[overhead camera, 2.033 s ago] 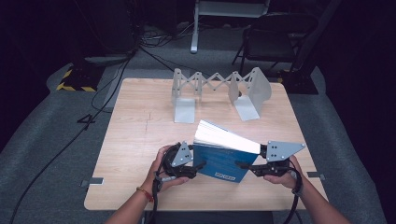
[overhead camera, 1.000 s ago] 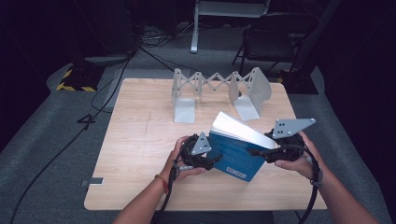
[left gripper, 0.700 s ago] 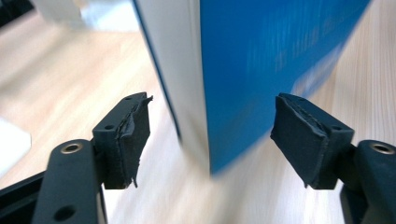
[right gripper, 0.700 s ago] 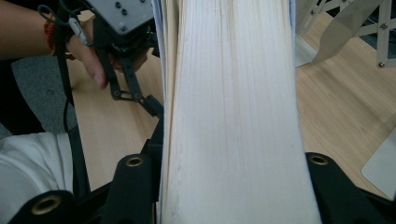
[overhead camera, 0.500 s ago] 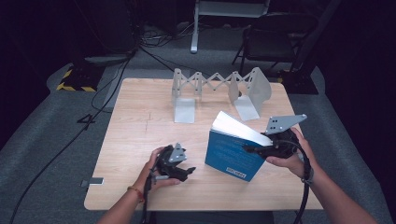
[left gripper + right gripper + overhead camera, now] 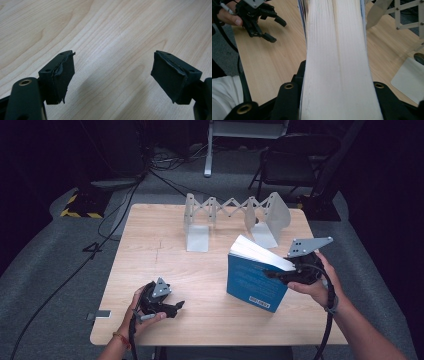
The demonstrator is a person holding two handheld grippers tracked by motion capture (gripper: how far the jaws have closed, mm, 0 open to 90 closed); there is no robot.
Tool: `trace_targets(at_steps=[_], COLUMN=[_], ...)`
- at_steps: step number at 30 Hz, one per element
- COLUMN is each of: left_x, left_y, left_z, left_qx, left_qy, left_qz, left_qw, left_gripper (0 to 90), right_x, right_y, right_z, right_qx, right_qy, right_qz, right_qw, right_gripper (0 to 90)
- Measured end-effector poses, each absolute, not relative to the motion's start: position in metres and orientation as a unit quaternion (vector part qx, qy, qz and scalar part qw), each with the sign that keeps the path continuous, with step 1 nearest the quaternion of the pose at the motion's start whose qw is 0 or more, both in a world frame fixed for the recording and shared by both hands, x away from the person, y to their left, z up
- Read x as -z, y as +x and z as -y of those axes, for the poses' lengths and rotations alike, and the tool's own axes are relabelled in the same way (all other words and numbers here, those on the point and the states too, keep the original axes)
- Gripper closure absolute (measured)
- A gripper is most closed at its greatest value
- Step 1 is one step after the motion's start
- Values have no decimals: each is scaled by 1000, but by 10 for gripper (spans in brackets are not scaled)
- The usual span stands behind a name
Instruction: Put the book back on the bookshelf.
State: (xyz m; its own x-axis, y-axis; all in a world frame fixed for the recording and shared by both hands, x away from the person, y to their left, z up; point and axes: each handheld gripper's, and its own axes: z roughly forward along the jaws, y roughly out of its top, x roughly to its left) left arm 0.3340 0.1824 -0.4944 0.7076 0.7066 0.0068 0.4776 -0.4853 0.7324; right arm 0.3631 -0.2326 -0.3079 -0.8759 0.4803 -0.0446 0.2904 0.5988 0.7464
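Blue book [image 6: 252, 282]: upright on table [image 6: 200, 270], clamped in right gripper [image 6: 280, 274]. Left gripper [image 6: 177, 306]: jaws apart, just been opening, nothing between them.

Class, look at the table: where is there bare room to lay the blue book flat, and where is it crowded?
Bare wood lies between the left gripper and the blue book, and along the table left of the folding book rack. The back right is crowded by that rack.
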Motion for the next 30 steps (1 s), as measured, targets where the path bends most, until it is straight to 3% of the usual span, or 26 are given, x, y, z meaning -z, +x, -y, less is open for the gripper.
trace_targets(at_steps=[19, 30], left_x=[504, 504], left_y=[346, 346], left_z=[-186, -186], left_qx=[-141, -139], left_qy=[851, 852], left_qz=[-372, -370], left_qw=[344, 344], left_gripper=[162, 157], right_x=[274, 264], right_y=[391, 412], right_z=[298, 307], right_qx=[-367, -362], right_qy=[318, 361], right_qz=[-854, -832], right_qw=[187, 215], right_gripper=[608, 608])
